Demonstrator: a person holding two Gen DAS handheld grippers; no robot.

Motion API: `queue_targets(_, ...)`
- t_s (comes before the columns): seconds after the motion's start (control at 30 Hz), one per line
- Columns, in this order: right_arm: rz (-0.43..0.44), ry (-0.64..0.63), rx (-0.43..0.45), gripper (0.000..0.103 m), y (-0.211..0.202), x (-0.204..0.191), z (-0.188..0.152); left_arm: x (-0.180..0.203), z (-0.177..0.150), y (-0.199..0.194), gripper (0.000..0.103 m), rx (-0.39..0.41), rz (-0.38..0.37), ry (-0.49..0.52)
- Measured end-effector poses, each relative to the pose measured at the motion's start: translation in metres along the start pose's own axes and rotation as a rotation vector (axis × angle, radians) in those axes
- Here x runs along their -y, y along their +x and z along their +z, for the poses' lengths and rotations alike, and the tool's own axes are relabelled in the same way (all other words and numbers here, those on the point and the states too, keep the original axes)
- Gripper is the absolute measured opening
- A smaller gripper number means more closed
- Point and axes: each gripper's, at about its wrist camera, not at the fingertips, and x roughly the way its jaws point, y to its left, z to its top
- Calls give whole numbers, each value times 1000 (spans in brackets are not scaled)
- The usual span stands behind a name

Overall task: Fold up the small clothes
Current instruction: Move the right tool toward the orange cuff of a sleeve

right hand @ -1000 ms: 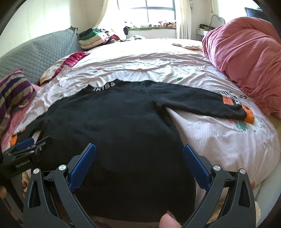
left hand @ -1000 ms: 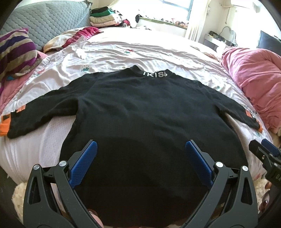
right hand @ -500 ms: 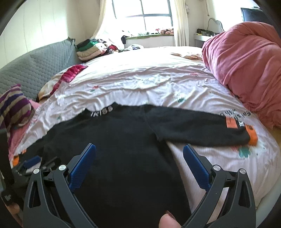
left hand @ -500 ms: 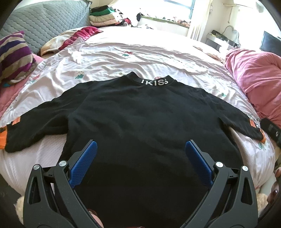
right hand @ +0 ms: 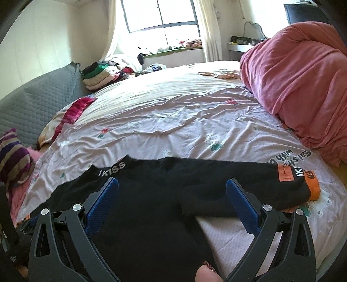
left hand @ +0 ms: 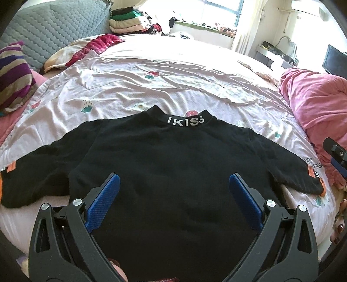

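The left gripper [left hand: 173, 195] has its blue-padded fingers spread wide with nothing between them, poised above the lower middle of a black sweater [left hand: 173, 164] without clearly touching it. The right gripper [right hand: 172, 200] is just as wide and also empty, hanging over the sweater's right half. The sweater lies flat and face up on the bed, directly ahead of both tools, its collar [left hand: 185, 120] with white lettering pointing away from them and both sleeves stretched out to the sides. The right sleeve [right hand: 238, 182] runs out ahead and to the right of the right gripper, ending in an orange cuff [right hand: 312, 184]; the left sleeve [left hand: 36, 177] reaches far to the left of the left gripper. Underneath is a pale pink printed bedsheet [left hand: 164, 86], wrinkled beyond the collar. A pink duvet [right hand: 303, 82] is heaped to the right, a striped pillow [left hand: 15, 76] sits to the far left, and a grey quilted headboard [left hand: 54, 28] stands behind it. A stack of folded clothes [left hand: 128, 21] rests at the far end near a bright window [right hand: 162, 15].
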Motion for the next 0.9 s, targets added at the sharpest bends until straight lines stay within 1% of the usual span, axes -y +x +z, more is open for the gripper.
queue_targets(0.1,-12,30,-1,99,7,11,3,5,5,7,95,-9,-5,4)
queue_targets(0.2,-30,56,-3,99,13,22,5,12,9,16,95,-25,-27,10)
queue_targets(0.4,-89,117,1,99,24,47,5,27,13,32,95,-41,-50,23)
queue_targets(0.7,-137,198,-14,99,34,82,1,41,16,54,95,-65,-61,40)
queue_targets(0.9,-194,239,-27,99,40,110,-7,55,14,67,95,-89,-79,57)
